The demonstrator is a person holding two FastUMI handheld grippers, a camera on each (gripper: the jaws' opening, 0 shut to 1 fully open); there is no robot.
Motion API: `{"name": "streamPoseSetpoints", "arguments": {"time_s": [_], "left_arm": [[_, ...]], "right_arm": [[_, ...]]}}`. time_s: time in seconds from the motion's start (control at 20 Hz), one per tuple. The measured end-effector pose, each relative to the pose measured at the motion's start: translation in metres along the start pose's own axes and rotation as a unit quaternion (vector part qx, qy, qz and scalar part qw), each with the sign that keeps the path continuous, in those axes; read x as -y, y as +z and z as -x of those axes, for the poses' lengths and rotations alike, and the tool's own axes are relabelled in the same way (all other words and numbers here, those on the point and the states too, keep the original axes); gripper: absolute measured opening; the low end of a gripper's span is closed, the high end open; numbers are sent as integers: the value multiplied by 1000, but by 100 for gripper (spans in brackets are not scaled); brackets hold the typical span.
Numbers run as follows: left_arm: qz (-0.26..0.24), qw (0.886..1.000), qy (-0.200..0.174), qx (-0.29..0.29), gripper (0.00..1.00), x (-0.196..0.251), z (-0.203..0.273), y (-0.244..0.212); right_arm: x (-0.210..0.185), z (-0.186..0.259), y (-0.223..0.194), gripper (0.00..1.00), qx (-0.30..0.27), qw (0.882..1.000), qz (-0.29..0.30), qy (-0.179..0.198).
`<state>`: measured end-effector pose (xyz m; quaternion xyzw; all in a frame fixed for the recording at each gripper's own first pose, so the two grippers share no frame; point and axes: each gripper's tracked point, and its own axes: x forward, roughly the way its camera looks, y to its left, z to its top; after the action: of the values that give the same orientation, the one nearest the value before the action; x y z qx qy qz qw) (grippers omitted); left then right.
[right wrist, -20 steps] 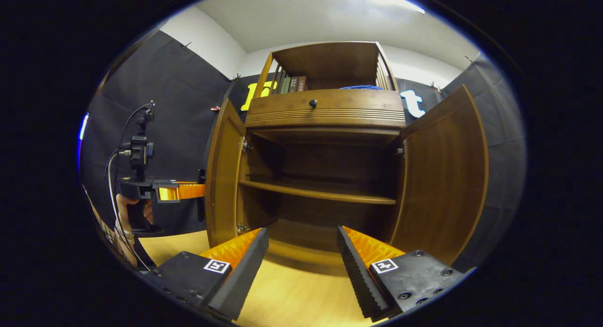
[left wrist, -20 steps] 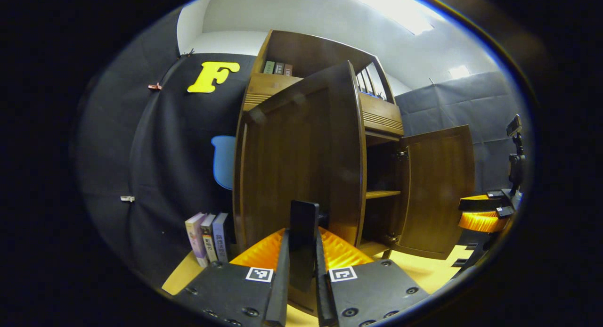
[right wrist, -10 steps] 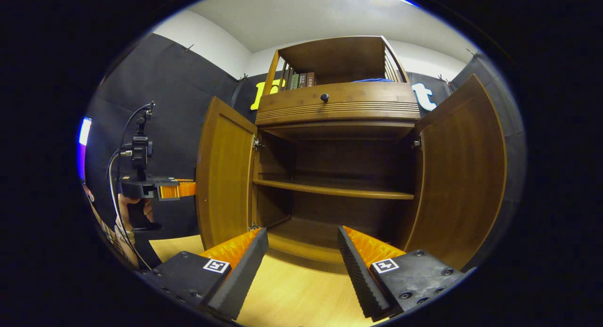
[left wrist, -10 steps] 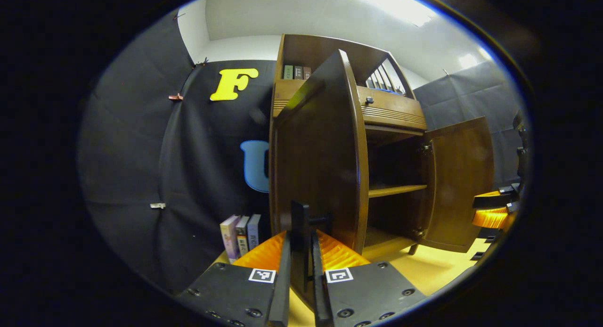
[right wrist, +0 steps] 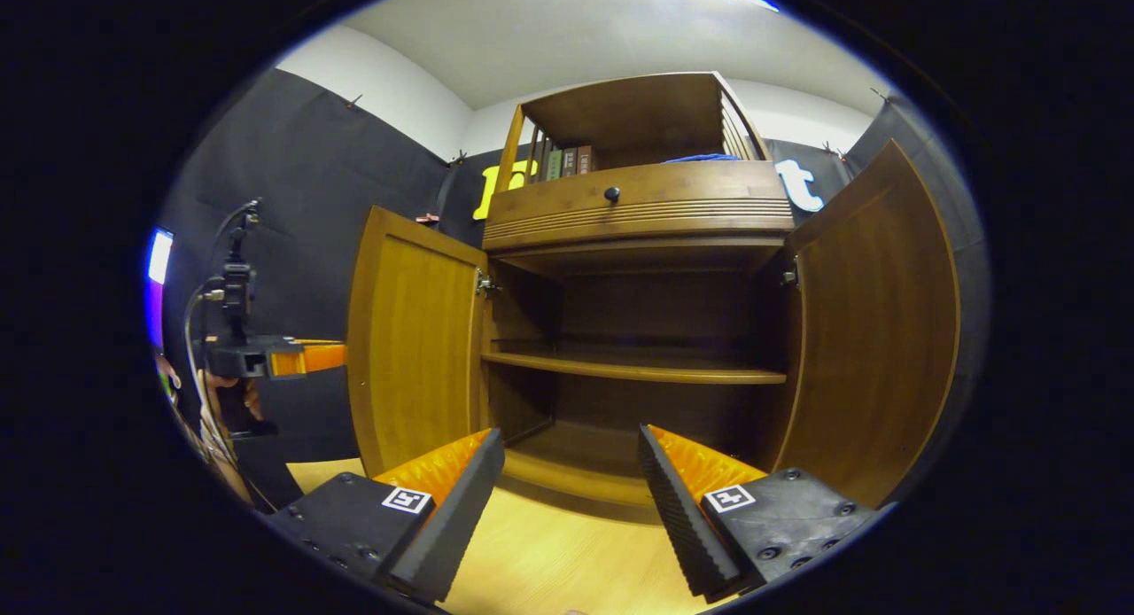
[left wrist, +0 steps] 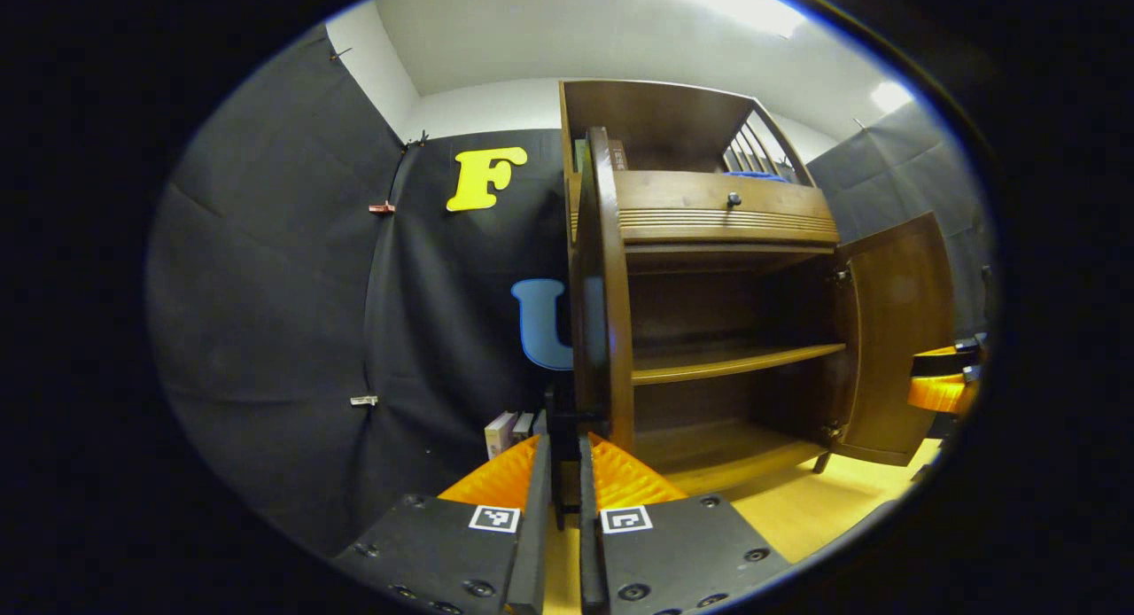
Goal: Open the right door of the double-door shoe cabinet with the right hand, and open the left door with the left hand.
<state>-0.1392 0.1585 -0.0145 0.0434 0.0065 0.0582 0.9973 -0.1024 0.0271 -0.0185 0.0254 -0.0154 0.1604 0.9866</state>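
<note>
Shoe cabinet (right wrist: pixel 633 243) stands against the booth wall on a light wood floor (right wrist: pixel 549 562), both doors swung open. Left door (right wrist: pixel 412 340) stands roughly square to the cabinet front; in the left gripper view it appears edge-on (left wrist: pixel 607 287). Right door (right wrist: pixel 873 323) is open wide on its hinges, also seen at (left wrist: pixel 895 331). Interior: one shelf (right wrist: pixel 633 367) across the middle, bare, and the bottom board below it bare too. Above the doors a drawer with a round knob (right wrist: pixel 611 193); the open top compartment holds a few upright books (right wrist: pixel 567 161) at its left and something blue (right wrist: pixel 704 159) at its right. More books (left wrist: pixel 509 429) stand on the floor left of the cabinet.

Left gripper (left wrist: pixel 560 500): jaws close together, clamped on the dark door handle (left wrist: pixel 560 420) at the left door's outer face. From the right gripper view it sits level at (right wrist: pixel 297 358), held by a hand (right wrist: pixel 221 402).

Right gripper (right wrist: pixel 571 491): jaws wide apart, holding nothing, aimed at the cabinet's open interior, low over the floor
</note>
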Motion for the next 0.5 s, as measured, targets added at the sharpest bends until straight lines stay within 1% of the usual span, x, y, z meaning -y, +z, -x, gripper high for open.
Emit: {"name": "streamPoseSetpoints", "arguments": {"time_s": [0.1,0.2,0.35,0.4,0.45,0.5], "left_arm": [[-2,1000,-11,3,19,9,7,7],[0,1000,-30,-1,19,27,9,8],[6,998,-62,-2,19,54,4,11],[8,998,-69,0,19,62,-1,14],[12,997,-75,0,19,70,-6,15],[18,996,-82,-2,19,79,-10,15]], "right_arm": [[12,-4,1,97,3,1000,6,-29],[20,-4,2,97,4,999,9,-51],[31,-3,4,97,4,998,14,-68],[35,-4,6,99,4,997,16,-75],[39,-6,7,99,3,996,19,-83],[45,-8,6,97,-2,995,23,-94]]}}
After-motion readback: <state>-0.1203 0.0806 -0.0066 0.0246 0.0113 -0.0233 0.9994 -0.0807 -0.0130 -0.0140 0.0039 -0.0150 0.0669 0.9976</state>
